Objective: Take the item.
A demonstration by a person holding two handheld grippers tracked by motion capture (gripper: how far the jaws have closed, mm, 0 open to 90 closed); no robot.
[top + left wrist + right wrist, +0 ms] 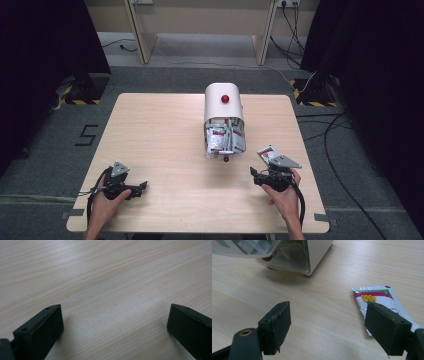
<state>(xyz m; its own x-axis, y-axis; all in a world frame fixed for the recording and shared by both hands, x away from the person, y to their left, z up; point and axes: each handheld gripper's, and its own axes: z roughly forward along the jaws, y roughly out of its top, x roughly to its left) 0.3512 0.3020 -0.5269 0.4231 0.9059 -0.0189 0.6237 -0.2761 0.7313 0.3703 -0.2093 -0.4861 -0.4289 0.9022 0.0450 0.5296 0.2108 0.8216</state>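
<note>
A person's two hands come in from the near edge of a pale wooden table (165,125), each holding a black two-jaw gripper.

Near the table's near left corner, the left hand (107,200) holds the left gripper (141,186) low over the wood, pointing toward the middle. In the left gripper view its jaws stand wide apart, with bare wood grain between them.

Toward the middle of the table, nearer the far edge, a white box (223,102) with a rounded top and a red knob (225,99) stands on the surface. Its clear front flap hangs open toward the person, and silver packets (222,140) are crowded inside.

Near the right edge, the right hand (285,197) holds the right gripper (254,175), pointing toward the middle. Its jaws are wide apart and hold nothing. Just beside it, a single packet (378,298) with a green and red band and yellow flowers lies flat on the table, apart from the box. In the right gripper view, one jaw overlaps the packet's near part; I cannot tell whether it touches.
</note>
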